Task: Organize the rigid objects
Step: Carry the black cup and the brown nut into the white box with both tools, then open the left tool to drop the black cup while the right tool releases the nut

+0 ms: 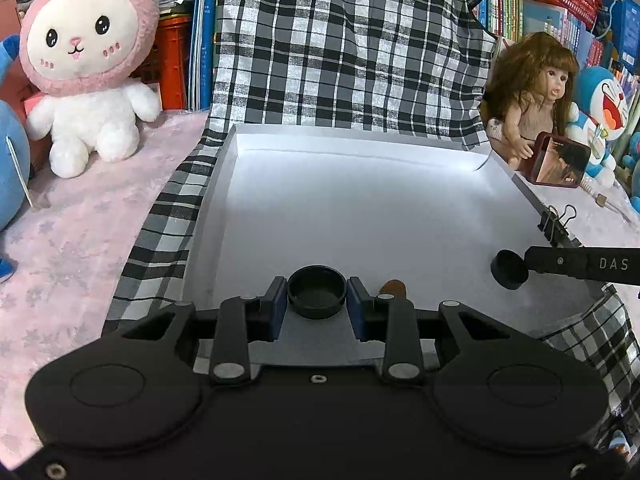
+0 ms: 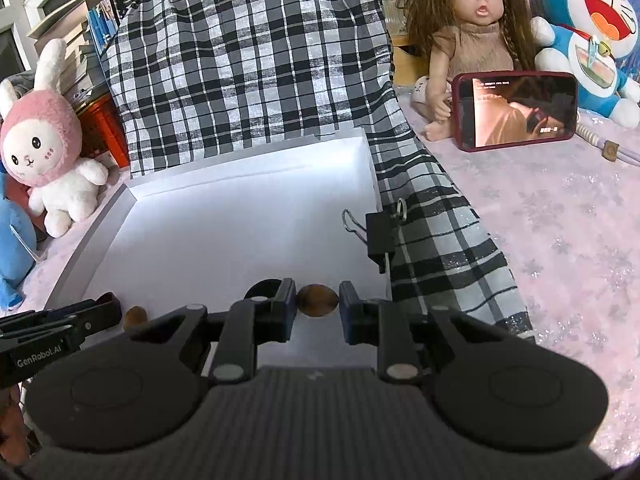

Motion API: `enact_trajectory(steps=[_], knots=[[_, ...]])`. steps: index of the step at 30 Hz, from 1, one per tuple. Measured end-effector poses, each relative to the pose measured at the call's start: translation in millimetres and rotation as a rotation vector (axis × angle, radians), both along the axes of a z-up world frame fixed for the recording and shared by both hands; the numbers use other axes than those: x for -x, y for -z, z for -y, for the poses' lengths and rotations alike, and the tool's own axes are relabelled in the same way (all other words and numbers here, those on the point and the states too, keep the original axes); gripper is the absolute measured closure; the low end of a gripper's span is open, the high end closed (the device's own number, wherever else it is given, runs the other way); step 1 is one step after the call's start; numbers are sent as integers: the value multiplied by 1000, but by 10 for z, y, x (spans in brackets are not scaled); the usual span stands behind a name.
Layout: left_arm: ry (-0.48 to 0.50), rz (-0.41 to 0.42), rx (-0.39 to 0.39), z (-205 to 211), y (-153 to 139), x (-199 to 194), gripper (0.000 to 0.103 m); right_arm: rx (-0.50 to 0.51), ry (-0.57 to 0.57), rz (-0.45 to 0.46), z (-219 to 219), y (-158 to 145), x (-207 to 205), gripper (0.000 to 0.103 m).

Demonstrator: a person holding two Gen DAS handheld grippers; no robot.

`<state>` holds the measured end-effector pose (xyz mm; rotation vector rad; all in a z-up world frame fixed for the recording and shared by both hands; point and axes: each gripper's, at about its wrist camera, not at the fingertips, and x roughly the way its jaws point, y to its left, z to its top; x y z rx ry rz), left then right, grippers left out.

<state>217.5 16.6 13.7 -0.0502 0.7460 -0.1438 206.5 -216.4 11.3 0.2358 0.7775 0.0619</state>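
Black round cap (image 1: 317, 297), shallow and hollow, gripped by left claw (image 1: 317, 300).

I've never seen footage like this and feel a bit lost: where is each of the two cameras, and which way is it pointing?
Left wrist: rides on the left gripper, looking forward and down into the white tray; its fingers hold a black cap.
Right wrist: rides on the right gripper, same direction; its fingers hold a brown disc.
Shared: tray, checked cloth, binder clip, doll, pink rabbit plush, and each other's gripper.
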Motion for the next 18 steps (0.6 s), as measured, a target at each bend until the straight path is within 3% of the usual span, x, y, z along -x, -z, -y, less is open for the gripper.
enact_trajectory(steps=[11, 13, 16, 18], knots=[[4, 4, 8, 2, -14, 9, 71, -11, -8, 6, -16, 5, 7, 71], [5, 10, 4, 0, -30, 28, 67, -14, -12, 11, -13, 2, 16, 70], [8, 24, 10, -2, -73, 78, 59, -22, -16, 20, -4, -17, 50, 53], [8, 34, 13, -6, -110, 118, 51, -23, -21, 29, -5, -40, 78, 53]])
